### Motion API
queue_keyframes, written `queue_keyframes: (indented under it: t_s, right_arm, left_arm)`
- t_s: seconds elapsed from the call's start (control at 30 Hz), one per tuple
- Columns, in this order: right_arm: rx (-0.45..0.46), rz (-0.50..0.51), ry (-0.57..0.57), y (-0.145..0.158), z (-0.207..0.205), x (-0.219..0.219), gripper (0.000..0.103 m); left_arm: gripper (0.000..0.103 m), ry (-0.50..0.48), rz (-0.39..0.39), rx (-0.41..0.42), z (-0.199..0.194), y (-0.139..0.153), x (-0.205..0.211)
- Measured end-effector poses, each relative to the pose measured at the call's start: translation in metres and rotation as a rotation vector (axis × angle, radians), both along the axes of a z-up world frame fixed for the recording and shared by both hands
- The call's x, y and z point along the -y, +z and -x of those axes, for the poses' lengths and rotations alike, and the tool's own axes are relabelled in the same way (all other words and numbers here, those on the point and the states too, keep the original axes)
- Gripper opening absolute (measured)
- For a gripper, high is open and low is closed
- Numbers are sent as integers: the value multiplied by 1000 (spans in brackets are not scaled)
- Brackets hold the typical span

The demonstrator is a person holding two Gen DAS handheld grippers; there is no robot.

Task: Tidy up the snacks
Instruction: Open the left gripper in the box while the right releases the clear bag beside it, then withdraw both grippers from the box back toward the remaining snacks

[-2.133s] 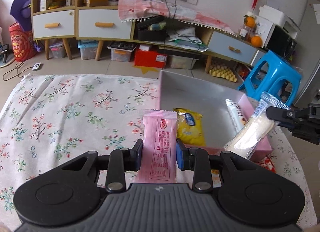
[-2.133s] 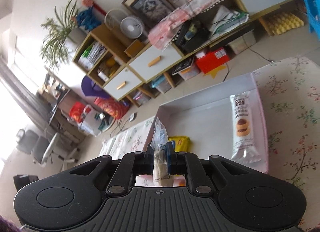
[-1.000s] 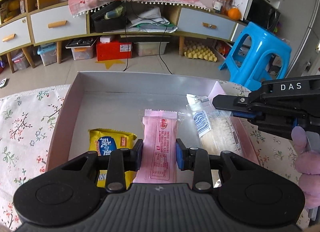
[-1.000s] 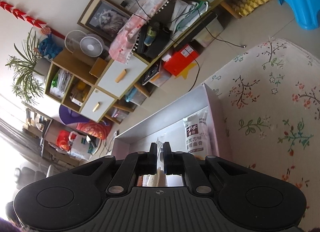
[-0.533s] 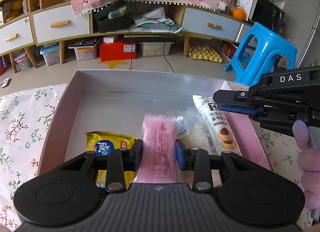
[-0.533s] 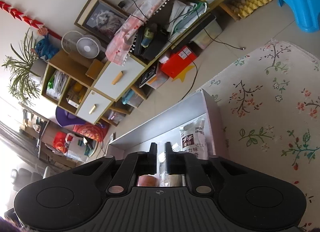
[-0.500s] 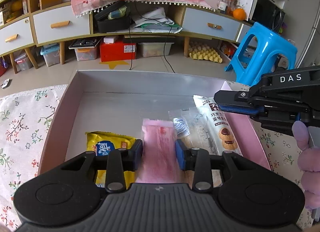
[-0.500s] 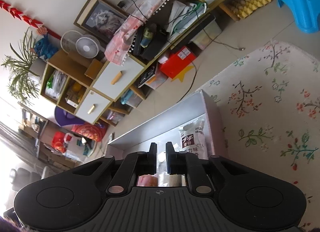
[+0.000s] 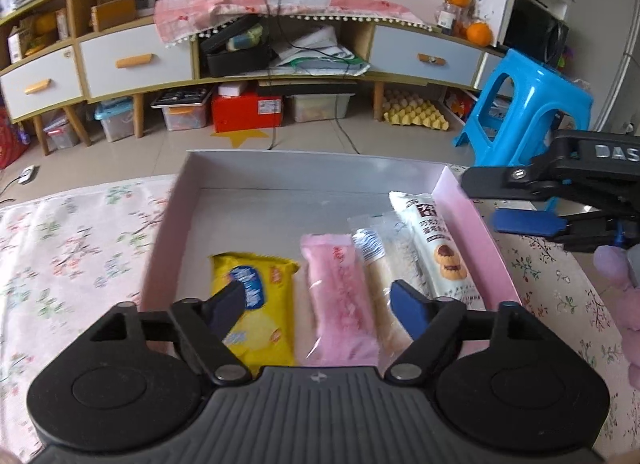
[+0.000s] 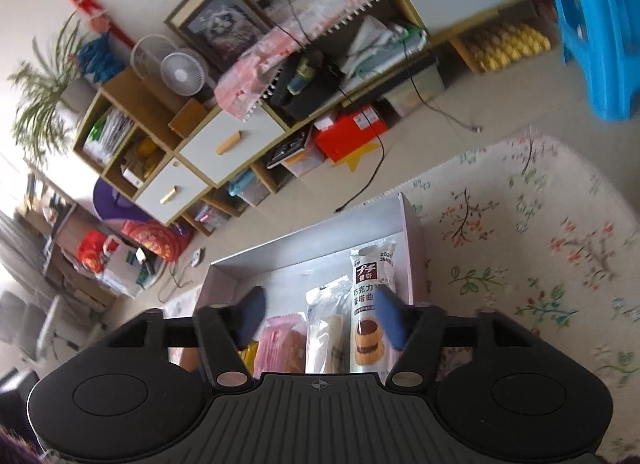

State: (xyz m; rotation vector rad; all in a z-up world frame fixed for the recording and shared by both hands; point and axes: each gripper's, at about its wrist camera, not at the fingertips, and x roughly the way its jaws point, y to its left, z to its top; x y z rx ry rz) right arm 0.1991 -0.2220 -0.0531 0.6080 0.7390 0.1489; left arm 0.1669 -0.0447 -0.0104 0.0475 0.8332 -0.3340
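Observation:
Several snacks lie side by side in the pink box (image 9: 466,207): a yellow packet (image 9: 260,304), a pink packet (image 9: 340,296), a clear white packet (image 9: 384,256) and a white cookie packet (image 9: 436,248). My left gripper (image 9: 318,310) hovers over the box's near end, its jaws opening, the pink packet lying loose below them. My right gripper (image 10: 320,314) also hangs over the box (image 10: 416,260), jaws opening, with the clear packet (image 10: 326,324), the pink packet (image 10: 280,344) and the cookie packet (image 10: 370,304) beneath. In the left wrist view the right gripper (image 9: 516,199) shows beside the box's right wall.
The box rests on a floral cloth (image 9: 72,248) that spreads left and right (image 10: 540,264) of it. A gloved hand (image 9: 624,288) holds the right gripper. A blue stool (image 9: 524,111) and a low cabinet (image 9: 136,59) stand beyond on the floor.
Both grippers have let go: the left released the pink packet and the right released the clear packet, and both packets now lie in the box. Both hands rose slightly.

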Motion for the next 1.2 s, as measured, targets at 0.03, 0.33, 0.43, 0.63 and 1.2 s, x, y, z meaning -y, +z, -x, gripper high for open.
queue_keyframes:
  t_s: [0.03, 0.33, 0.43, 0.63, 1.2]
  right_arm:
    - [8, 12, -2, 3, 5, -2, 74]
    - [74, 217, -1, 32, 48, -45, 94]
    - [105, 298, 10, 38, 66, -61, 94]
    - [110, 328, 11, 41, 92, -80, 101]
    - [174, 571, 217, 11, 153, -127, 101]
  left_arm:
    - [87, 11, 0, 7, 4, 3, -4]
    - [102, 54, -51, 0, 39, 18, -32]
    - [103, 79, -58, -15, 51, 21, -43]
    - [103, 121, -82, -31, 75, 20, -65]
    - [103, 108, -80, -21, 126, -2, -113]
